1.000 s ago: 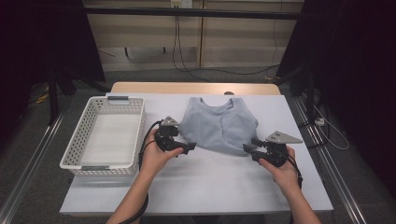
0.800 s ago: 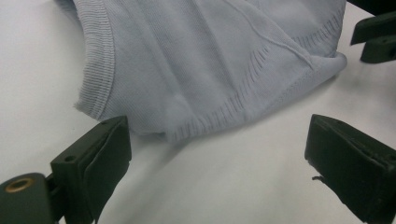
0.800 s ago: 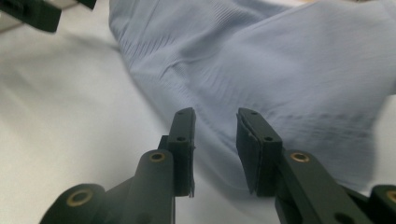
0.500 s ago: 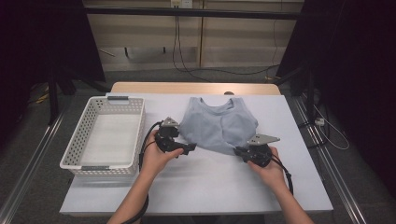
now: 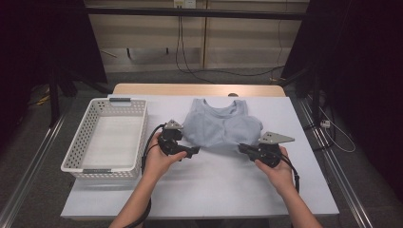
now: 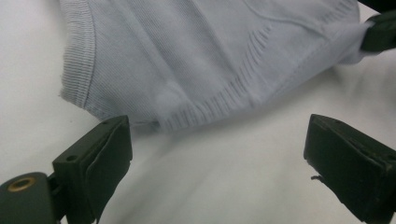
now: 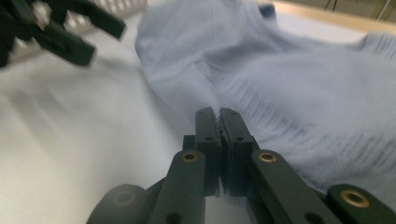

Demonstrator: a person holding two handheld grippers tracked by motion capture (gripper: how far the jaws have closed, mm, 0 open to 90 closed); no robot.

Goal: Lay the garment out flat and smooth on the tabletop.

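- Garment (image 5: 221,127) between the two grippers: pale blue knit with ribbed hem.
- Both grippers (image 5: 190,153) (image 5: 243,148): black.
- Basket (image 5: 76,153) beside the left gripper: white lattice.
- Table (image 5: 214,185) beneath: white.

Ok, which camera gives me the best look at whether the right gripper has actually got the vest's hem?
The right gripper view: the right gripper is shut on the ribbed hem of the vest. The high view shows it small at the vest's corner. The left gripper view shows a black jaw tip at the vest's far corner.
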